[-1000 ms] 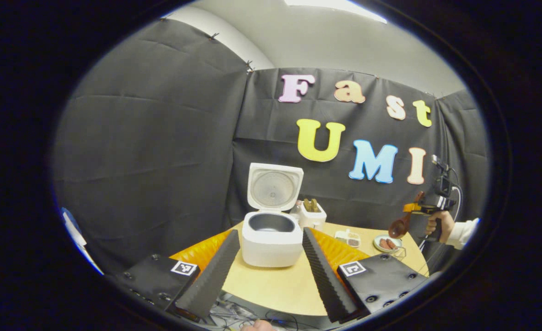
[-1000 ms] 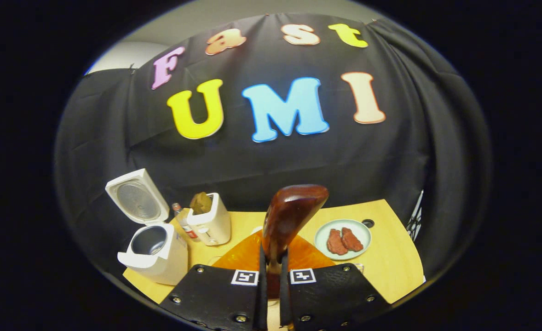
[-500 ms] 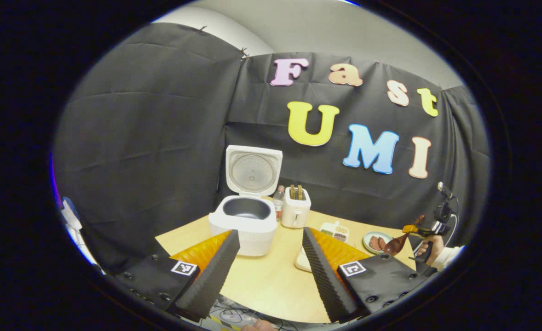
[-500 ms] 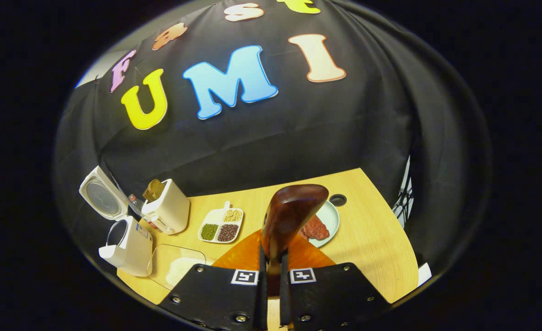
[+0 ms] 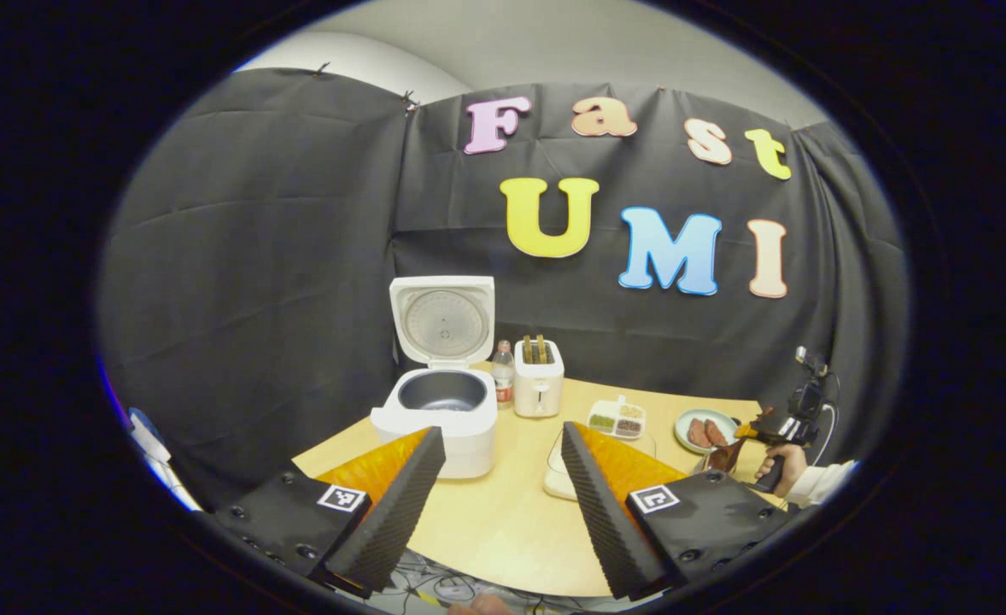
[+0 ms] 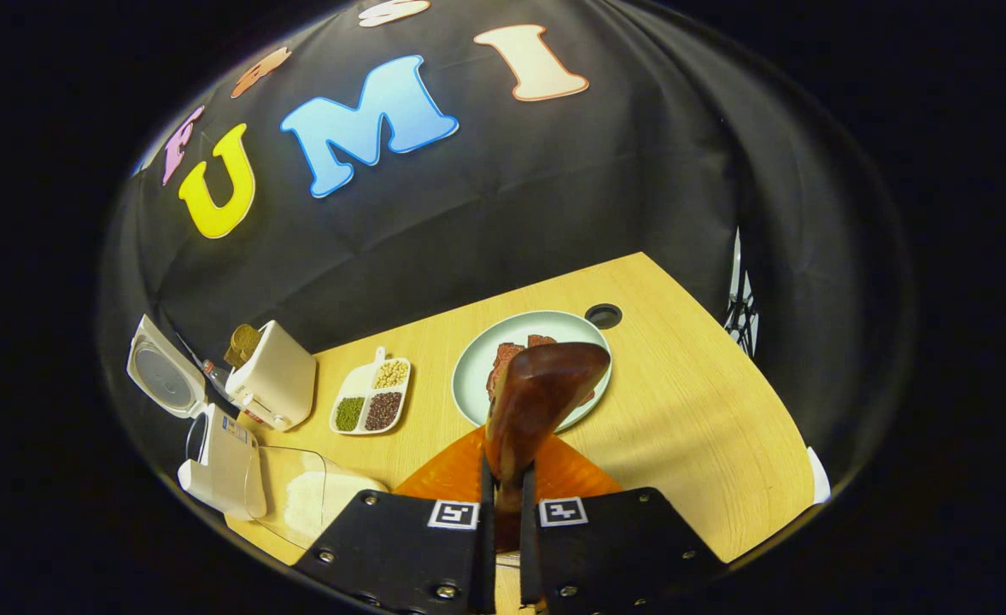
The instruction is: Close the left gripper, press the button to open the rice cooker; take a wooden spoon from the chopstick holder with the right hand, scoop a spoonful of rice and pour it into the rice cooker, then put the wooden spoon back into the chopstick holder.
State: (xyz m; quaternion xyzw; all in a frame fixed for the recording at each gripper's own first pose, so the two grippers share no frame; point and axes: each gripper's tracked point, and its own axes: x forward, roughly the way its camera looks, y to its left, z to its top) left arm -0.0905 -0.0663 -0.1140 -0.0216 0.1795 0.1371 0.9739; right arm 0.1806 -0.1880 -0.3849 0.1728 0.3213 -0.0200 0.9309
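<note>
The white rice cooker stands open on the table, lid upright and its dark inner pot empty. Right of it is a white chopstick holder with wooden utensils inside. My left gripper hangs open, back from the cooker, holding nothing. My right gripper is shut on the handle of a brown wooden spoon, whose bowl hovers over the plate. A clear container of rice lies at lower left, beside the cooker. The right gripper and its hand also show at far right.
A pale green plate carries two pieces of meat. A divided dish of beans sits between the plate and the chopstick holder. A small bottle stands between cooker and holder. A cable hole is in the table.
The left gripper has drawn back from the cooker, still open. The right gripper, still gripping the spoon, has dropped and tilted down toward the table, over the plate.
</note>
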